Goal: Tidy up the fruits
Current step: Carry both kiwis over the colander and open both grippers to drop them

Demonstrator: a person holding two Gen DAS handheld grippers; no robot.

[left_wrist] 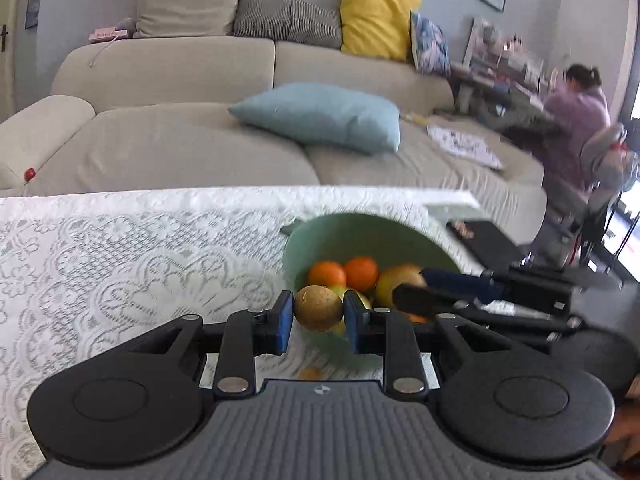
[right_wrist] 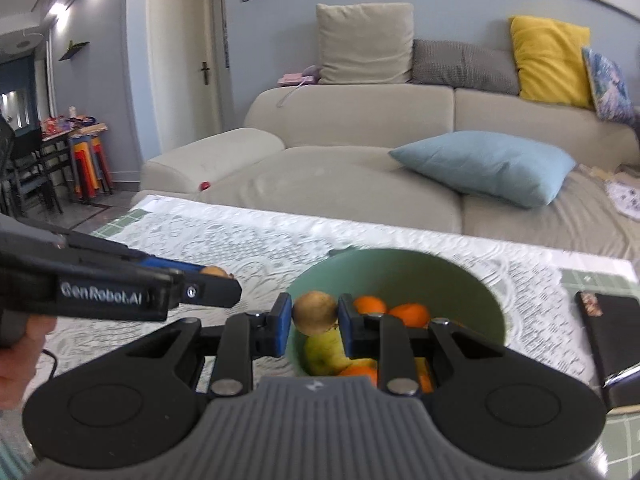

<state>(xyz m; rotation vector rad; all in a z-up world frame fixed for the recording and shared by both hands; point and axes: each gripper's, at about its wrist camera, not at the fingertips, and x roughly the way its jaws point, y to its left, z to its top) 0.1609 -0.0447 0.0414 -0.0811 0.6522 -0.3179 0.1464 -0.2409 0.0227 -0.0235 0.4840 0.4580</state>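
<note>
In the left wrist view, the left claw (left_wrist: 319, 314) is clenched on a small brown round fruit (left_wrist: 319, 308), its blue pads (left_wrist: 285, 322) pressing the fruit from both sides. The fruit is held up off the lace-covered tabletop (left_wrist: 120, 248), in front of the near rim of a green bowl (left_wrist: 320, 236). Inside the bowl lie two oranges (left_wrist: 344, 274) side by side, a yellowish apple (left_wrist: 394, 286) to their right, and a yellow-green fruit partly hidden behind the held one. The right claw (left_wrist: 412, 292) reaches in from the right edge, its tips over the bowl (what it grips cannot be made out from this side). A dark flat case (left_wrist: 486, 240) lies on the tabletop past the bowl. Beyond stands a beige sofa (left_wrist: 180, 120) with a light blue cushion (left_wrist: 324, 116) and a yellow one (left_wrist: 378, 20); a person in a purple top (left_wrist: 576, 116) sits at a desk on the far right.

In the right wrist view, the right claw (right_wrist: 315, 314) is clamped on a second brown round fruit (right_wrist: 315, 312), held just above the bowl (right_wrist: 460, 280). Below it in the bowl sit a yellow-green fruit (right_wrist: 324, 354) and several oranges (right_wrist: 410, 314). The left claw (right_wrist: 218, 280) enters from the left, with its brown fruit (right_wrist: 216, 271) just showing between the tips, above the lace tabletop (right_wrist: 240, 240) beside the bowl. A hand (right_wrist: 20, 356) shows at the left edge.
</note>
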